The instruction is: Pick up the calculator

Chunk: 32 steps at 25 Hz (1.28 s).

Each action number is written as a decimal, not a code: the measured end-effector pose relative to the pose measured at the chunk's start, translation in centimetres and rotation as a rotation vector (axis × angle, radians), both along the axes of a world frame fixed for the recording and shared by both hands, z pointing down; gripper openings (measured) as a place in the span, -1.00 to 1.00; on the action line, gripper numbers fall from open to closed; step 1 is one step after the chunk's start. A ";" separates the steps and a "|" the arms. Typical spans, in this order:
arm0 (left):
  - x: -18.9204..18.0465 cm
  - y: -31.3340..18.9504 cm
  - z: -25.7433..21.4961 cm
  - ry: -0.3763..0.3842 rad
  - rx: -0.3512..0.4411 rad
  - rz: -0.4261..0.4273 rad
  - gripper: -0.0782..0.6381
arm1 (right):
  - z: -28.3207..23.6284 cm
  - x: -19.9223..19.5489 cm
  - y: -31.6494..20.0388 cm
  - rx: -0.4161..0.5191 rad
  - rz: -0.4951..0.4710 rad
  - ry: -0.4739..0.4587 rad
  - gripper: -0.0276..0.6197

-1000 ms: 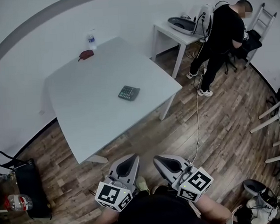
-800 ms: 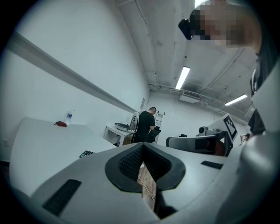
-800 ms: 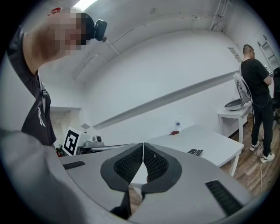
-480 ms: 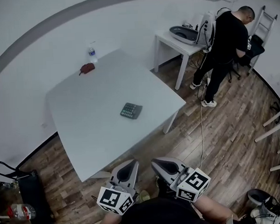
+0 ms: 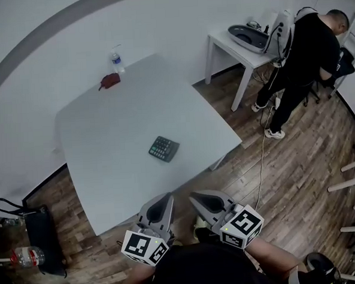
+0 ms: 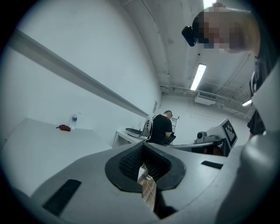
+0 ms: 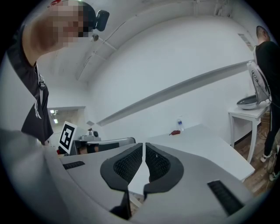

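Wood-plank floor [image 5: 288, 179] and white walls surround one large white tabletop [image 5: 105, 143]. Three things lie on it. One dark calculator [image 5: 164, 149] lies flat between the tabletop's middle and the edge facing the grippers, nearer the right corner than the left. One water bottle [image 5: 117, 60] stands upright at the far edge, and one small red object [image 5: 109, 81] lies near it, both well apart from the calculator. A smaller side table [image 5: 247, 49] stands beyond the right corner, and one person in black [image 5: 307, 52] stands against it, facing away.

Two grippers show at the bottom of the head view, side by side over the floor, just short of the tabletop's near edge. Each carries one marker cube [image 5: 144, 247]. The left gripper [image 5: 163, 199] points roughly level toward the tabletop, its jaws closed together with nothing between them. The right gripper [image 5: 199, 198] lies alongside it, pointing the same way, jaws likewise pressed together and empty. Neither touches the calculator.
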<state>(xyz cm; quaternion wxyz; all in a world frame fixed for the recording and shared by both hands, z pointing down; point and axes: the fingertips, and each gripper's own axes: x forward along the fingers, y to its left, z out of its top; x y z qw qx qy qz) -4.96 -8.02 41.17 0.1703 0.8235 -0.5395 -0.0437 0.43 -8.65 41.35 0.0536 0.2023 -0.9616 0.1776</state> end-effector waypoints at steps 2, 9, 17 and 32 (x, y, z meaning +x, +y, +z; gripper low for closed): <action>0.4 -1.5 0.0 -0.009 -0.003 -0.022 -0.77 | 0.9 0.4 -2.3 -0.013 -0.015 0.005 -0.87; 0.4 -4.4 1.8 -0.063 -0.050 -0.075 -0.77 | 5.5 -0.3 -7.6 -0.159 -0.038 -0.001 -0.86; -1.4 -7.9 3.9 -0.041 -0.029 -0.072 -0.77 | 11.4 -2.4 -11.8 -0.390 0.011 -0.013 -0.86; -9.2 -12.6 8.8 -0.008 -0.155 -0.123 -0.77 | 31.4 -4.8 -20.9 -1.146 0.375 -0.040 -0.45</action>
